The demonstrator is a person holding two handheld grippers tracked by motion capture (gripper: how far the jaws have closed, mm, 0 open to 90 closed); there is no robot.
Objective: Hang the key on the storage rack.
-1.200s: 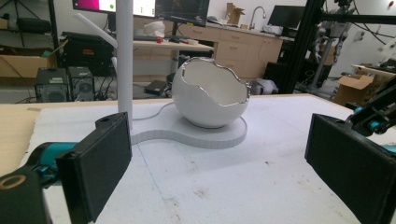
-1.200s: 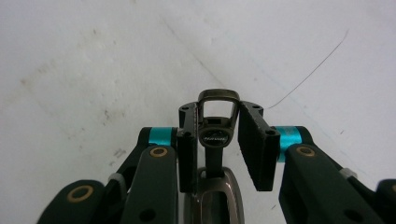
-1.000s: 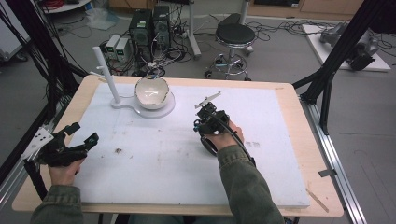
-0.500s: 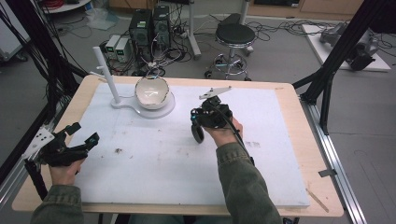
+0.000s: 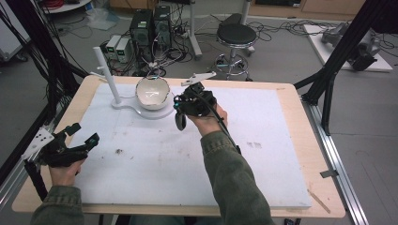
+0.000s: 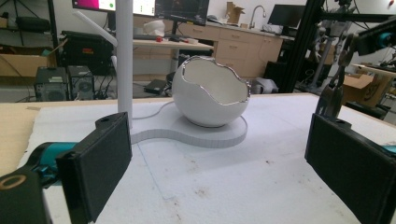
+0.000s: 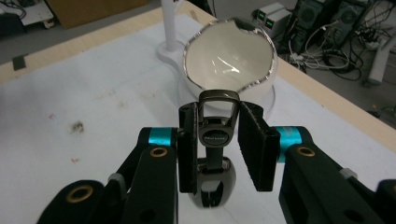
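**Dark metal key fob carried toward the egg bowl**

Dark metal key fob (image 7: 214,135) is pinched upright in the right gripper (image 7: 215,140), just short of the white egg-shaped bowl (image 7: 229,51), probably to drop it inside. The left gripper (image 6: 219,163) rests gaping, holding nothing.

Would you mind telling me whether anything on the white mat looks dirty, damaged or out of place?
The white mat carries small dark smudges, the clearest at. The bowl's jagged, eggshell-like rim looks like its design, not damage.

sleeves (image 5: 234,183): green, soft cloth
left gripper (image 6: 219,158): black, flat dark pads, blue-green ring
right gripper (image 7: 217,140): black, blue-green rings, gold screw holes, black cable
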